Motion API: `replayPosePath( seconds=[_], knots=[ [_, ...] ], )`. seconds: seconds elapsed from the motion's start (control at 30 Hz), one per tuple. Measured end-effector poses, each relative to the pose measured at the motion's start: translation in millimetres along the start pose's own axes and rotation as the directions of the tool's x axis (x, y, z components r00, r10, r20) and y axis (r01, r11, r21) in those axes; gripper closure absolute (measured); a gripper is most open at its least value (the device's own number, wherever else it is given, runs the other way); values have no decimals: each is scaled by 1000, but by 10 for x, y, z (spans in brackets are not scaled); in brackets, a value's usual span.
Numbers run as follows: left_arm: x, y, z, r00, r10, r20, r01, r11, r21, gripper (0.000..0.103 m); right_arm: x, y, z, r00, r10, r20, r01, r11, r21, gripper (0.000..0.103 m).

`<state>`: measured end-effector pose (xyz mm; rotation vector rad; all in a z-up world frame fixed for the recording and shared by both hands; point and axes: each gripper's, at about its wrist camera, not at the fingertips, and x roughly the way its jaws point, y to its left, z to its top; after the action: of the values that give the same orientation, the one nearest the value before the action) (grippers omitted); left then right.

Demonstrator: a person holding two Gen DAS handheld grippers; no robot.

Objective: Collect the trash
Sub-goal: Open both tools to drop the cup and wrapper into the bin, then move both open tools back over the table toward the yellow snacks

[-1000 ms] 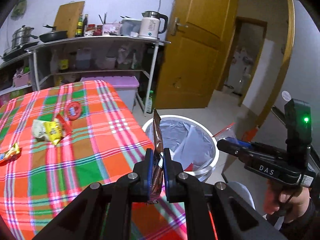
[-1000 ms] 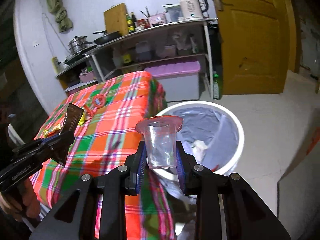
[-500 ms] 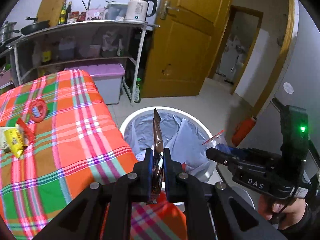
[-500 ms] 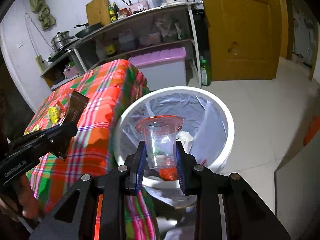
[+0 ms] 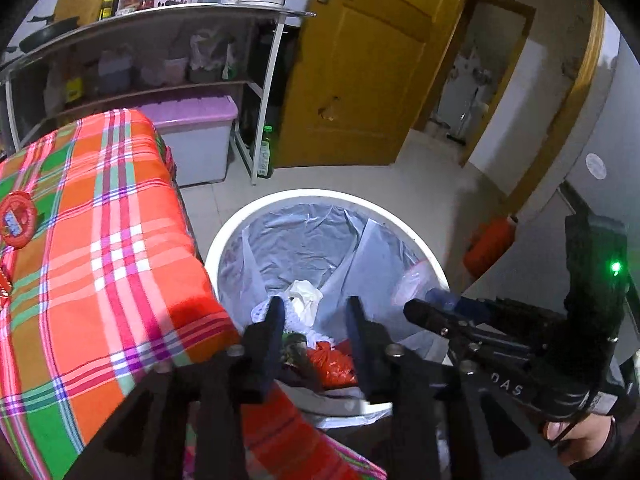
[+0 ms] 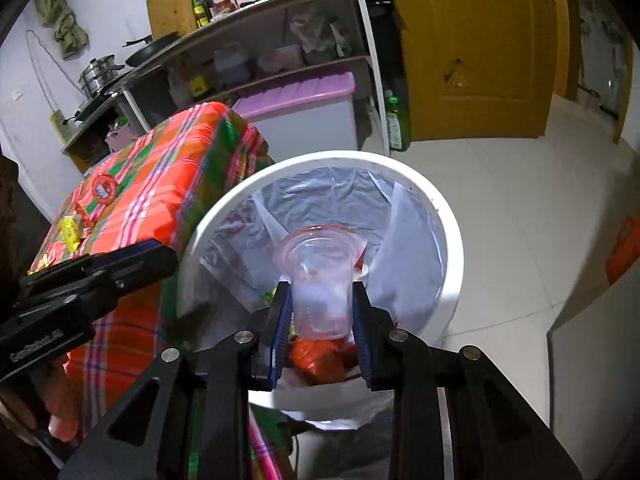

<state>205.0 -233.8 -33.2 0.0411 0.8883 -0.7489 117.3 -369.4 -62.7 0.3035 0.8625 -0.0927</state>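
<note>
The right gripper [image 6: 322, 306], jaws opening around the clear plastic cup [image 6: 320, 280] directly above the trash bin [image 6: 448, 240], should widen fully before withdrawing, like the emptied, opening left gripper [image 5: 314, 316] beside it.

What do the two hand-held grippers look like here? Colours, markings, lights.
Both are matte black with silver screws. The right hand-held gripper has blue ribbed pads; in the left view its body reads "DAS" in white, with a green light on its upright block. The left hand-held gripper carries white lettering, too blurred to read.
</note>
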Motion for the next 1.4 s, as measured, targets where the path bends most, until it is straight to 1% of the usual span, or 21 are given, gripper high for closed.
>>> replayPosePath(
  seconds=[0.03,0.1,0.27,0.43,0.73,0.9,1.07,1.23,1.4],
  knots=[
    [2,10,0,1000,-2,-1,2,1000,-5,66,20,-7,1,1000,-1,-3,1,1000,3,64],
    [8,37,4,1000,-9,0,9,1000,-16,66,46,-29,0,1000,-2,-6,2,1000,5,59],
    [-92,78,-24,1000,-11,22,12,1000,-26,66,10,-48,-1,1000,3,2,-3,1000,10,59],
    [-310,136,-75,998,11,62,-9,999,-39,66,-144,2,-14,999,22,35,-22,1000,2,59],
    [-795,145,-224,990,60,130,-56,998,-28,66,-539,343,-38,991,77,107,-71,996,-51,59],
    [-1097,157,-346,980,102,173,-99,995,-27,66,-693,523,-76,987,102,127,-92,992,-85,59],
    [-1363,205,-465,969,139,206,-132,990,-49,66,-817,748,-143,981,135,140,-118,985,-123,59],
    [-1652,266,-613,950,195,243,-179,980,-87,66,-914,967,-235,976,159,147,-133,976,-171,59],
    [-1841,309,-783,936,245,252,-221,968,-119,66,-973,1139,-328,972,187,143,-156,966,-204,59]
  ],
)
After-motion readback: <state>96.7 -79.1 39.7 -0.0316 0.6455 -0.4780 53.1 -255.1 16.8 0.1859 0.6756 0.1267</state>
